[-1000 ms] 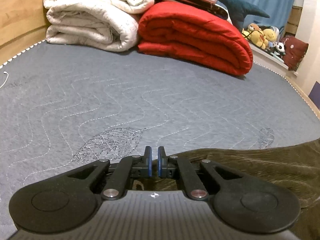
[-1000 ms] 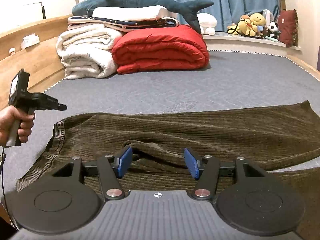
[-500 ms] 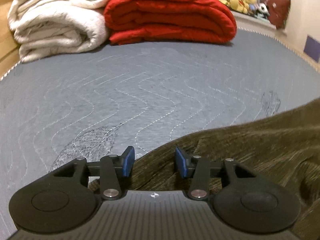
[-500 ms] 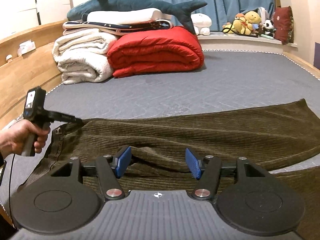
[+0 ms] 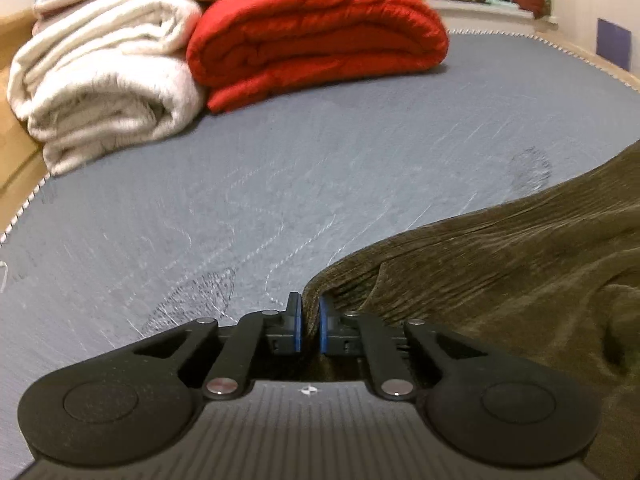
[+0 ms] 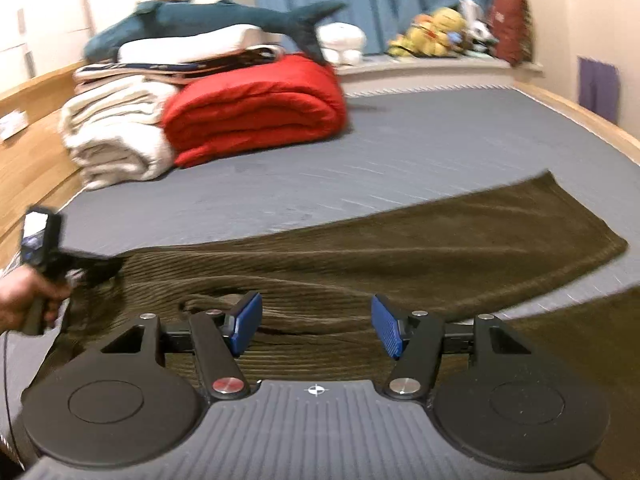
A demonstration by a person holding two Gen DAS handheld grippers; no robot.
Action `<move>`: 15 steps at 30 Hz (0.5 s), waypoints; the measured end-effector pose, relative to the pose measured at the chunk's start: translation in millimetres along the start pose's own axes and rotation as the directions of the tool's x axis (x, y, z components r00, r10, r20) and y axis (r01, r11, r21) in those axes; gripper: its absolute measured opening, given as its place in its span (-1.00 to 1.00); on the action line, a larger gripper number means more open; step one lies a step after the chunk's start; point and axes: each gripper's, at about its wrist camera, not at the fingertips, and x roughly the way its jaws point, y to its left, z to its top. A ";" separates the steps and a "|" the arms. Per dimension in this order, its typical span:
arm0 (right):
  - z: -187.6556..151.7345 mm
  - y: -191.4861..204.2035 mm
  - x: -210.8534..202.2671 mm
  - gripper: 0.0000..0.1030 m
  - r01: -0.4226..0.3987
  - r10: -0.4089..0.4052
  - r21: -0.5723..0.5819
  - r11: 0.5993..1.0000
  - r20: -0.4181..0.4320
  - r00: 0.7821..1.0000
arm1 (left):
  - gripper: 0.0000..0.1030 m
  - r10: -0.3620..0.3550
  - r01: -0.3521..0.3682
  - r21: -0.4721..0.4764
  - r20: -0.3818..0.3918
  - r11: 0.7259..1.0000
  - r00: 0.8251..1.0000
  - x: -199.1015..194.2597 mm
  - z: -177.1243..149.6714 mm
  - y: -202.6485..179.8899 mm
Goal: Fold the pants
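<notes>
Olive-brown corduroy pants (image 6: 400, 256) lie spread across the grey mattress, one leg reaching to the right. In the left wrist view the pants (image 5: 500, 264) fill the lower right. My left gripper (image 5: 309, 322) is shut on the far left edge of the pants near the waistband, with cloth pinched between the blue pads. It also shows in the right wrist view (image 6: 86, 266), held in a hand at the pants' left end. My right gripper (image 6: 316, 330) is open, low over the wrinkled middle of the pants, holding nothing.
A folded red quilt (image 6: 256, 108) and a rolled white blanket (image 6: 116, 136) are stacked at the bed's far left, with a plush shark (image 6: 208, 20) on top. Plush toys (image 6: 440, 28) sit on the ledge behind. A wooden bed frame (image 6: 580, 120) borders the grey mattress (image 6: 400, 152).
My left gripper opened, moved over the pants' edge, then shut on it. My right gripper stayed open and shifted slightly over the pants.
</notes>
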 end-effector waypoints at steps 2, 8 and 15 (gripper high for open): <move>5.6 -15.4 2.6 0.22 0.055 -0.054 0.039 0.998 -0.026 0.998 | -0.84 -0.010 0.010 0.005 0.038 1.000 0.999 -24.9 2.0 -2.4; 19.1 -62.6 14.3 0.29 0.127 -0.108 0.201 0.971 -0.104 0.989 | -0.85 -0.106 0.095 0.082 0.144 0.992 0.984 -124.9 -13.3 -25.4; 27.6 -128.3 20.8 0.29 0.123 -0.086 0.417 0.901 -0.106 0.991 | -0.84 -0.350 0.289 0.437 0.063 0.852 0.935 -214.6 -118.4 -73.3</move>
